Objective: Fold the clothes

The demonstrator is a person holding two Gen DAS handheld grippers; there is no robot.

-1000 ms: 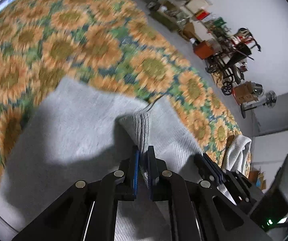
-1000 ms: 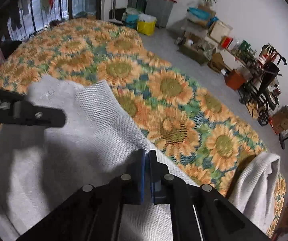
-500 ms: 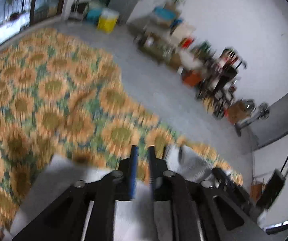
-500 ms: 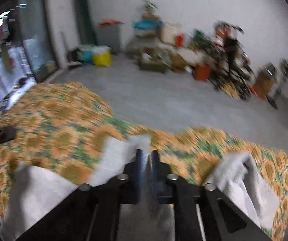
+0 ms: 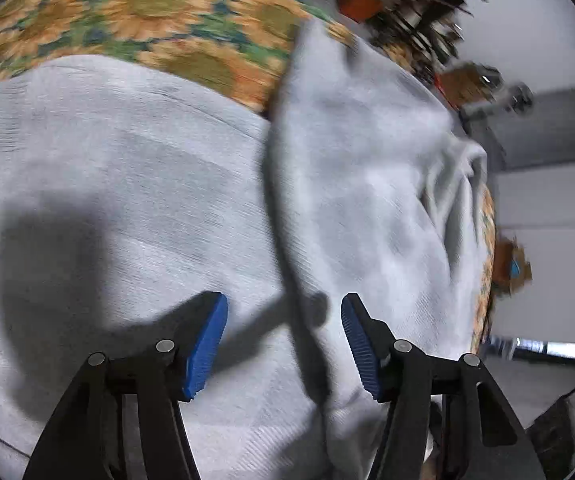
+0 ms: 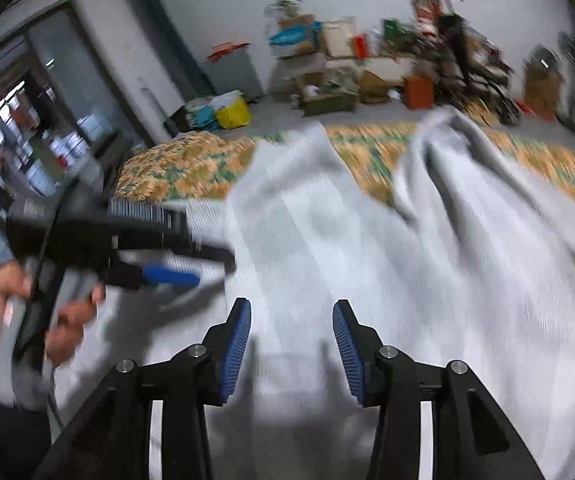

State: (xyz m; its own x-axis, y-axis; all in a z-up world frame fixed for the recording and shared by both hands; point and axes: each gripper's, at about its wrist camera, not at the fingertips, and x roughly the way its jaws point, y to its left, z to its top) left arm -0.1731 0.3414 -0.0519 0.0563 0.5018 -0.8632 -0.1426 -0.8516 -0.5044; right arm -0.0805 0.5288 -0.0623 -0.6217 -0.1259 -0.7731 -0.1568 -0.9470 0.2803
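A light grey knitted garment [image 5: 135,184] lies spread on the sunflower-print bed cover [image 5: 159,20]. A folded-over part of the garment [image 5: 359,168] lies on its right half. My left gripper [image 5: 284,320] is open and empty, just above the fold edge. In the right wrist view the garment [image 6: 427,272] fills the middle. My right gripper [image 6: 291,324] is open and empty above it. The left gripper [image 6: 167,276] shows there at the left, held by a hand, open over the cloth.
The sunflower cover [image 6: 175,168] shows beyond the garment. Across the grey floor stand a yellow bin [image 6: 231,114], boxes and clutter [image 6: 407,68] along the white wall. A window and door frame [image 6: 27,132] are at the left.
Both grippers were shut on the garment's edge and lifted it over. Now both are open and the cloth lies folded on the bed.
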